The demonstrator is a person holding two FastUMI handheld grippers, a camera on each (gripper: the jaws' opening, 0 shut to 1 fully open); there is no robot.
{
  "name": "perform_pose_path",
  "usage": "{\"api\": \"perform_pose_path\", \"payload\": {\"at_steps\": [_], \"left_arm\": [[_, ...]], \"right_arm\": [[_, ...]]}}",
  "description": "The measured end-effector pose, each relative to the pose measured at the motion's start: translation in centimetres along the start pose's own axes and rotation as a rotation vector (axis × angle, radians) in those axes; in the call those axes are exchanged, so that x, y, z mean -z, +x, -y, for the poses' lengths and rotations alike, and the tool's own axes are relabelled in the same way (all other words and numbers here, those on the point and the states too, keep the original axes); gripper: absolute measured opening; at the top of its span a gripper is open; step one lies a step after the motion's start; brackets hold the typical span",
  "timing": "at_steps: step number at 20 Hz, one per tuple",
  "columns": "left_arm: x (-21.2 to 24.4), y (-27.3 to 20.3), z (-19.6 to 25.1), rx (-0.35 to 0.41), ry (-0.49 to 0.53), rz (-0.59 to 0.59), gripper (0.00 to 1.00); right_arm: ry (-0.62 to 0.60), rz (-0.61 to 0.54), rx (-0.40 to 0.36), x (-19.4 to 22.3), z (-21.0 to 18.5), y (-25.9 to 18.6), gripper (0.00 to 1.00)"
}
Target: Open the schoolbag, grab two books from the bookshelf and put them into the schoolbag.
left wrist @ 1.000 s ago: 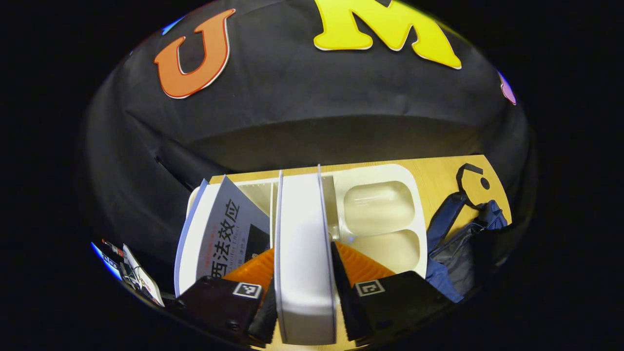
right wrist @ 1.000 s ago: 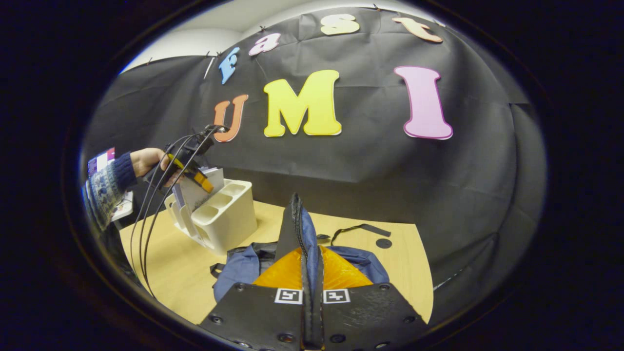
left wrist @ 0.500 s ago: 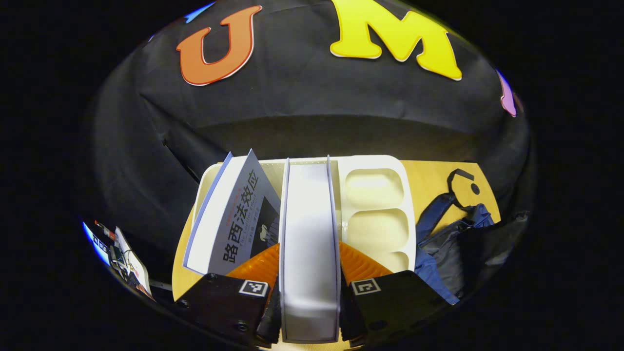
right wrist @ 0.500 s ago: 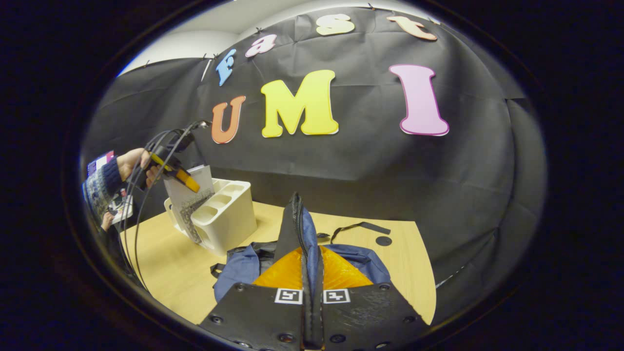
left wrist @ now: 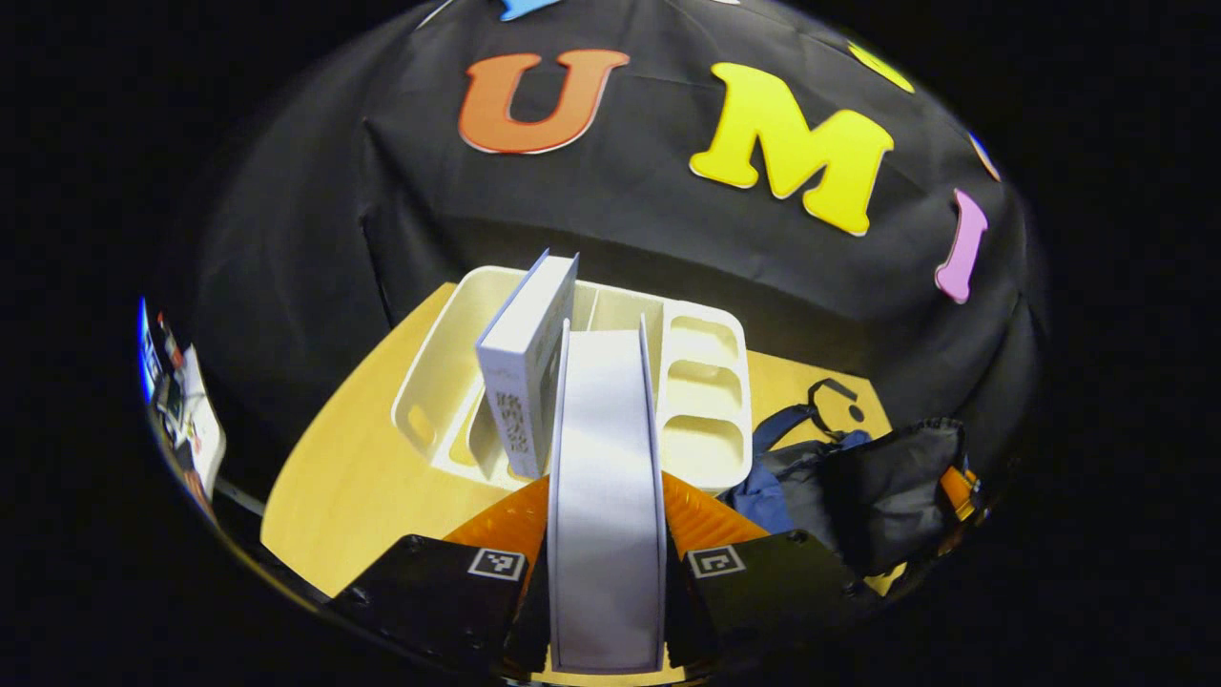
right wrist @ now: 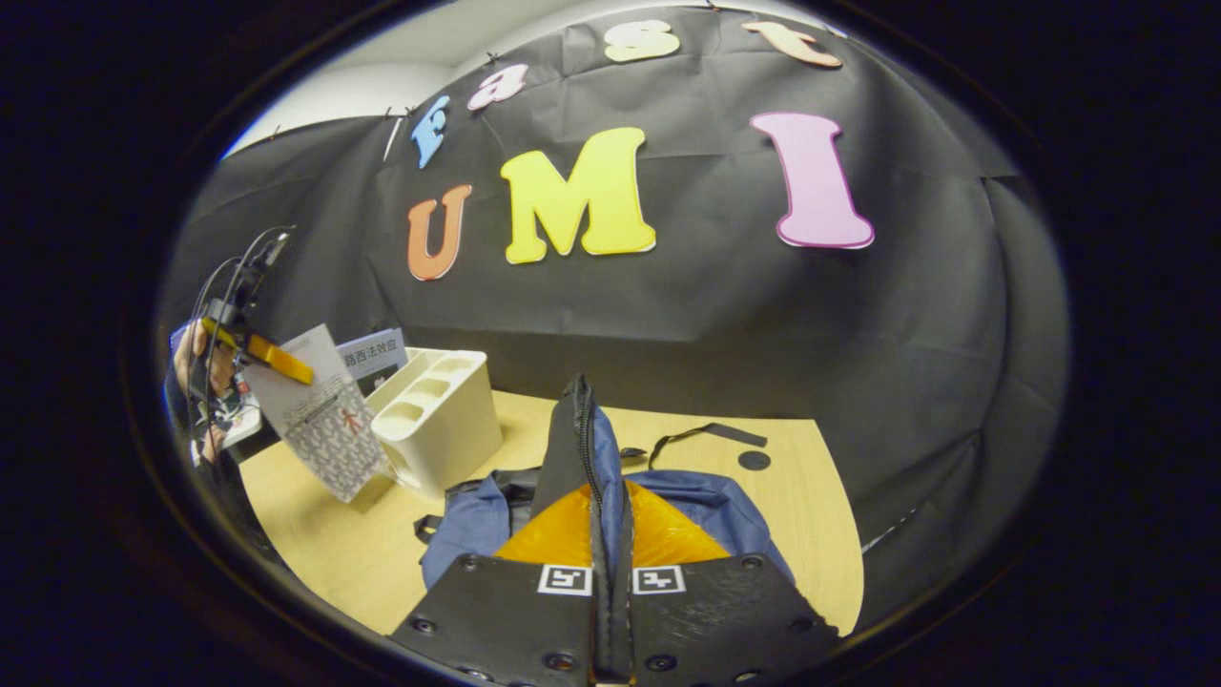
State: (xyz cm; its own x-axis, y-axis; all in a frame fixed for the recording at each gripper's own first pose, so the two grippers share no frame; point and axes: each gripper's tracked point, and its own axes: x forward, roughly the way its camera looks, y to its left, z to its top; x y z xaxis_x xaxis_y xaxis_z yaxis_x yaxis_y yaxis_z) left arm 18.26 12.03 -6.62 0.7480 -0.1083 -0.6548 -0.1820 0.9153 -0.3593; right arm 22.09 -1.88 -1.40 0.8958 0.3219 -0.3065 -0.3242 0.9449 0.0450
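One book is held clear of the bookshelf; the schoolbag is kept open for it.

Largest first: the pale wooden surface (right wrist: 792, 534) carries the dark blue fabric schoolbag (right wrist: 711, 501), whose zippered edge is pinched upright between the closed fingers of the right hand-held gripper (right wrist: 610, 596). Beside it stands the white plastic compartmented bookshelf (left wrist: 701, 382), in which a second grey-covered book (left wrist: 525, 372) is left standing. The white-edged paperback book (left wrist: 603, 496) is clamped across its thickness by the left hand-held gripper (left wrist: 603, 592), above the surface and near the shelf. The first book's transfer is judged underway; next, it must be carried over and lowered into the bag's mouth.
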Motion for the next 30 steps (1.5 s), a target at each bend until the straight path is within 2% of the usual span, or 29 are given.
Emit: {"api": "perform_pose_path", "payload": {"at_steps": [4, 5, 6, 9, 14, 17, 18, 19, 20, 21, 24, 28, 30], "left_arm": [[2.5, -1.8, -2.0, 0.064, -0.183, 0.003, 0.48], [3.3, -1.9, -1.9, 0.089, -0.224, 0.004, 0.52], [4.0, -2.0, -2.0, 0.111, -0.265, -0.003, 0.48], [5.7, -1.9, -1.6, 0.178, -0.381, -0.009, 0.48], [7.0, -1.4, 1.9, 0.362, -0.534, 0.005, 0.48], [8.2, -0.1, 5.1, 0.463, -0.584, -0.009, 0.48], [8.5, 0.1, 6.2, 0.504, -0.604, -0.024, 0.53], [8.9, 0.5, 7.5, 0.548, -0.611, -0.041, 0.48], [9.3, 0.8, 8.8, 0.589, -0.610, -0.053, 0.53], [9.3, 1.4, 9.8, 0.611, -0.621, -0.058, 0.48], [9.3, 3.5, 12.4, 0.636, -0.622, -0.064, 0.48], [9.2, 6.3, 15.2, 0.601, -0.563, -0.060, 0.48], [8.7, 6.9, 17.2, 0.614, -0.560, -0.042, 0.48]], "right_arm": [[0.009, -0.015, 0.014, 0.2, 0.1, 0.6, 0.01], [0.014, -0.018, 0.016, 0.3, -0.1, 0.7, 0.01], [0.013, -0.023, 0.017, 0.3, -0.3, 0.9, 0.01], [-0.005, -0.042, 0.019, 0.3, -0.9, 1.3, 0.01], [-0.004, -0.025, 0.048, -1.0, -1.3, 1.6, 0.01], [-0.025, -0.009, 0.059, -2.0, -1.6, 1.3, 0.01], [-0.034, -0.005, 0.063, -2.3, -1.6, 1.3, 0.01], [-0.046, 0.001, 0.066, -2.5, -1.7, 1.2, 0.01], [-0.055, 0.007, 0.070, -2.8, -1.7, 1.2, 0.01], [-0.061, 0.011, 0.072, -2.9, -1.8, 1.2, 0.01], [-0.063, 0.032, 0.070, -3.6, -2.1, 0.8, 0.01], [-0.073, 0.056, 0.064, -4.8, -2.8, 0.7, 0.01], [-0.080, 0.063, 0.056, -5.1, -3.1, 0.8, 0.01]]}}
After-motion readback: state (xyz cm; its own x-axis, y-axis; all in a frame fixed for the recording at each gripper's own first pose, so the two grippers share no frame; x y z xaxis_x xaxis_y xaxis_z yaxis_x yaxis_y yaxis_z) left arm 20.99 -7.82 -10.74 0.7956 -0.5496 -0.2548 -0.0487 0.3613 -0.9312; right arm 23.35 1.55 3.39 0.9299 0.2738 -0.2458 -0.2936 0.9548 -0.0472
